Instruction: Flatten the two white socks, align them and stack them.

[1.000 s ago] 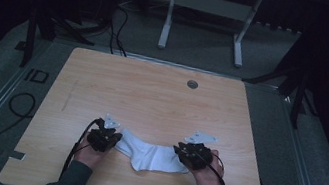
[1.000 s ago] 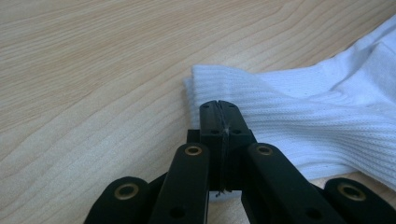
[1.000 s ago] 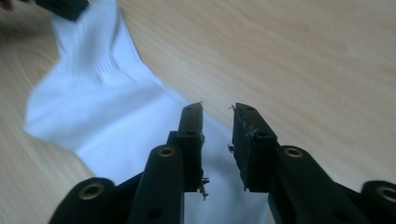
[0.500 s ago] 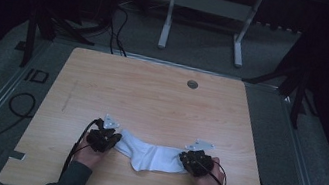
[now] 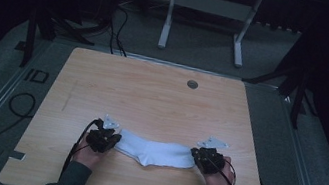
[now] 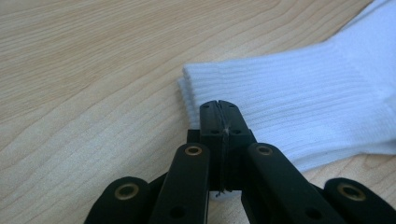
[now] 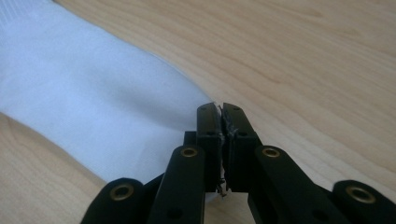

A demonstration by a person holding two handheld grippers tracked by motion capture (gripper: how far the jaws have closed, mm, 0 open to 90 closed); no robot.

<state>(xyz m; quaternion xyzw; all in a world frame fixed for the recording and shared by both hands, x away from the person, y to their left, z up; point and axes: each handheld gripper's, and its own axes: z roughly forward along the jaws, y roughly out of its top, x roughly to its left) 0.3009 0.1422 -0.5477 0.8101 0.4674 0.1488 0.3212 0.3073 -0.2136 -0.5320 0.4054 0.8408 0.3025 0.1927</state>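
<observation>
Sock [image 5: 157, 153] now flatter – right gripper [image 5: 198, 155] just closed onto toe end; left gripper [image 5: 115, 138] clamps cuff.

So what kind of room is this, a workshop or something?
More likely a lab or recording studio: a lone wooden table on grey carpet, dark surroundings, cables across the floor, and a metal stand behind. A person works a white sock there.
</observation>
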